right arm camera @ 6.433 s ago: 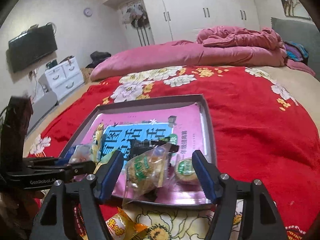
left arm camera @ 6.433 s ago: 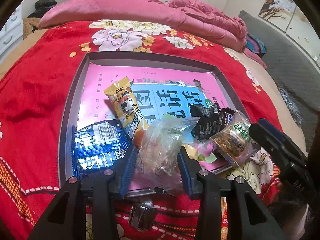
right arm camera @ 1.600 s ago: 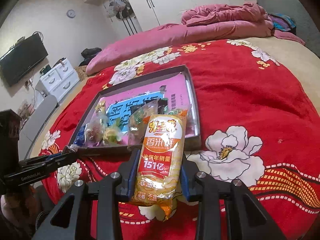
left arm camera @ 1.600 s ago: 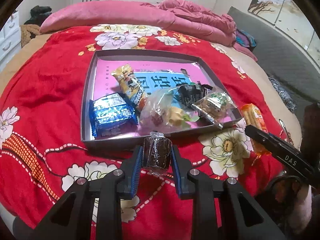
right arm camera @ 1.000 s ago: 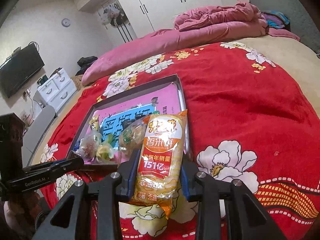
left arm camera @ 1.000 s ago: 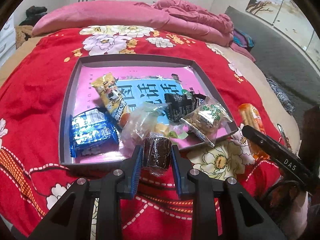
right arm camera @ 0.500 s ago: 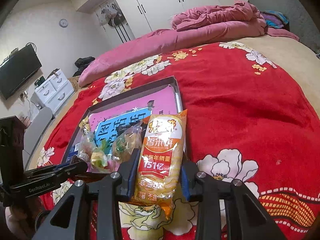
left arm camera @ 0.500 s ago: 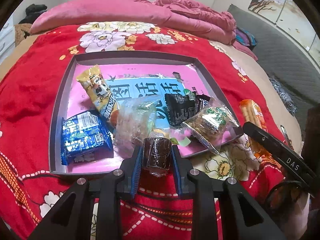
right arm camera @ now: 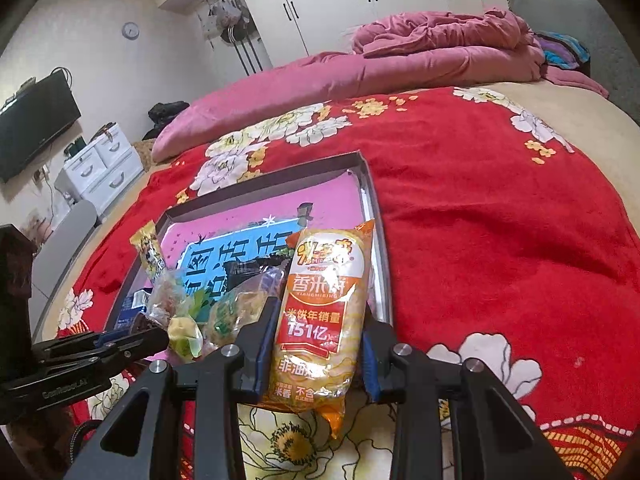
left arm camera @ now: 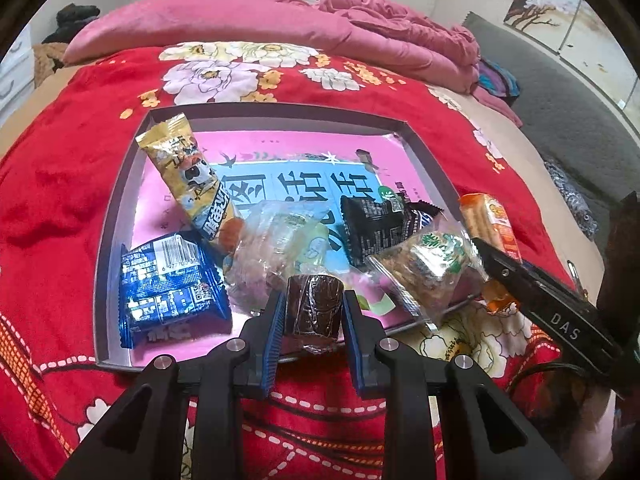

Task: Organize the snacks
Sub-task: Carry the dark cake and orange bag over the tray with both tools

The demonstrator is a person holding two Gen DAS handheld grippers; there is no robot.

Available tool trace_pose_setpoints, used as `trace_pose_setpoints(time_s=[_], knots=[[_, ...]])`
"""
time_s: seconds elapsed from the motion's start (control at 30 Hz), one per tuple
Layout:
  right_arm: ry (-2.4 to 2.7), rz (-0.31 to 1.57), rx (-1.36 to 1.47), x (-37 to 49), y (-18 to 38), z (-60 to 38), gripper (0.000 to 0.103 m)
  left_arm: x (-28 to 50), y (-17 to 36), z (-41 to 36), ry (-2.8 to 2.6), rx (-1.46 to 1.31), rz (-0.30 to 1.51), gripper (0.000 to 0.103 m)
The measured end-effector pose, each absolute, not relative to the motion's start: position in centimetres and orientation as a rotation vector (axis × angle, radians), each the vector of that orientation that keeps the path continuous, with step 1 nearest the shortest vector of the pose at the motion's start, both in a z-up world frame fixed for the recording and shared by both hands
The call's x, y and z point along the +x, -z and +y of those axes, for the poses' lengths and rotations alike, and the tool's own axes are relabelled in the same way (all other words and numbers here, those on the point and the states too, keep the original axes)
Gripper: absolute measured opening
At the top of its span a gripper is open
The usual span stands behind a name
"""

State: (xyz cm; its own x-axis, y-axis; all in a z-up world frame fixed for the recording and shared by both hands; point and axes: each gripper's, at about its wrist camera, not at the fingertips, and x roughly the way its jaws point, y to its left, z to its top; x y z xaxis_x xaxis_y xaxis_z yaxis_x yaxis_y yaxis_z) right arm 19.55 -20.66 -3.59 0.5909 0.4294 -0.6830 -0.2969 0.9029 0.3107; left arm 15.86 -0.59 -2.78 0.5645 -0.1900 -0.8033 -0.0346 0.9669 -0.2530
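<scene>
The tray lies on the bedspread; snack packets crowd its near half; the quilt lies behind it; the rice-cracker pack overlaps its right rim.

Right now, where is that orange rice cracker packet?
The orange rice cracker packet is clamped in the right claw, held over the tray's near right corner, beside the clear-wrapped snacks.
</scene>
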Motion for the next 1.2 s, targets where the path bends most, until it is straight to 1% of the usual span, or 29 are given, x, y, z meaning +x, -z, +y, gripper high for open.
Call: trace_pose_setpoints(time_s=[0.77,1.2], knots=[[-0.506,0.807,0.093,20.3,4.1,-17.2,0.036,16.3,2.8,-0.2,0.068,-0.254,0.964,0.029],[-0.470,0.803,0.114,20.8,4.5,-18.3,0.036,16.3,2.8,-0.2,0.067,-0.254,0.963,0.029]])
